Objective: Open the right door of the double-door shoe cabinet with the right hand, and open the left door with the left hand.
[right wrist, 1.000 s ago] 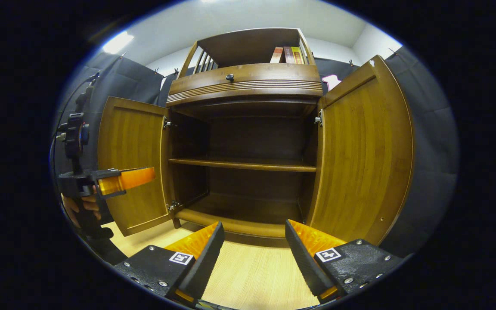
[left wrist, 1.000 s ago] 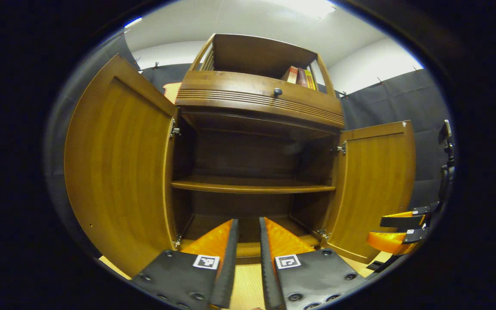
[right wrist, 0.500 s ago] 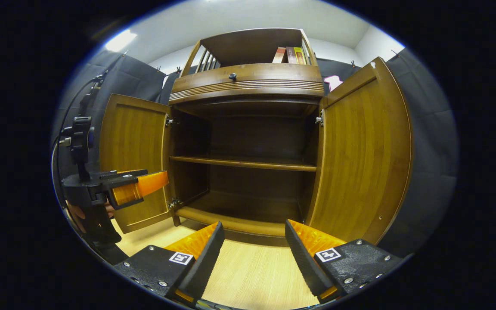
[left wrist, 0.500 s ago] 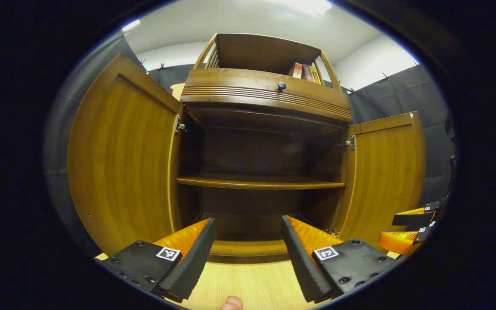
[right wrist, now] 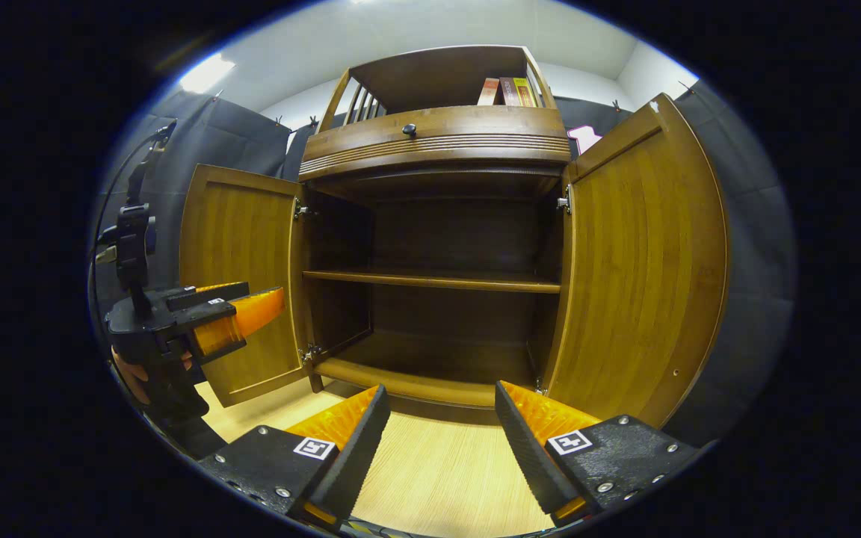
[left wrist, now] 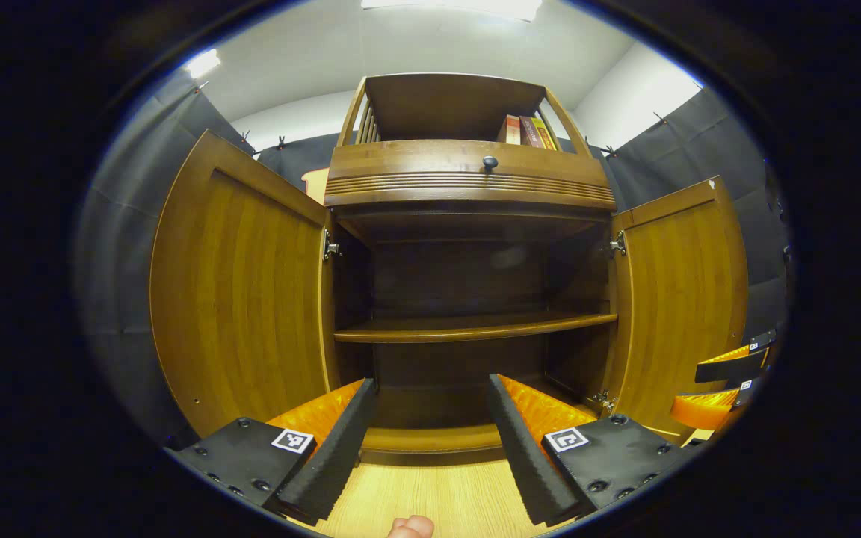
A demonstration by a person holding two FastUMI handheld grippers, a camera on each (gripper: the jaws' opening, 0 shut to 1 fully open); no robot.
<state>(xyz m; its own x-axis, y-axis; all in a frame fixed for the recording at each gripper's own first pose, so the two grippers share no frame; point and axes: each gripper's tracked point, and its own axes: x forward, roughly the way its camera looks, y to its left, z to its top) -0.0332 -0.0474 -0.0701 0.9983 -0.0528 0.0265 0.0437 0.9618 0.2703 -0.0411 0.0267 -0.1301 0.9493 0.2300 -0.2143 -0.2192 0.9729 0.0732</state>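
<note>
The brown wooden shoe cabinet (left wrist: 468, 179) stands in front of me with both doors swung wide. In the left gripper view the left door (left wrist: 240, 284) hangs out at the left and the right door (left wrist: 681, 295) at the right. My left gripper (left wrist: 430, 441) is open and holds nothing, a short way back from the cabinet's bottom edge. The right gripper (left wrist: 722, 388) shows at the far right, below the right door. In the right gripper view the left door (right wrist: 240, 276) and right door (right wrist: 640, 261) frame the bare inside. My right gripper (right wrist: 438, 441) is open and holds nothing. The left gripper (right wrist: 232, 317) hovers before the left door.
One inner shelf (left wrist: 475, 326) crosses the dark cabinet interior. A drawer with a dark knob (left wrist: 489, 161) sits above, and books (left wrist: 524, 131) stand on the top rack. Light wood floor (right wrist: 438, 478) lies below. A hand (right wrist: 139, 370) holds the left gripper's handle.
My left gripper's fingers have spread from nearly together to wide apart, and it has drawn back and turned to face the cabinet squarely. The right gripper has hardly moved. Both doors stay open.
</note>
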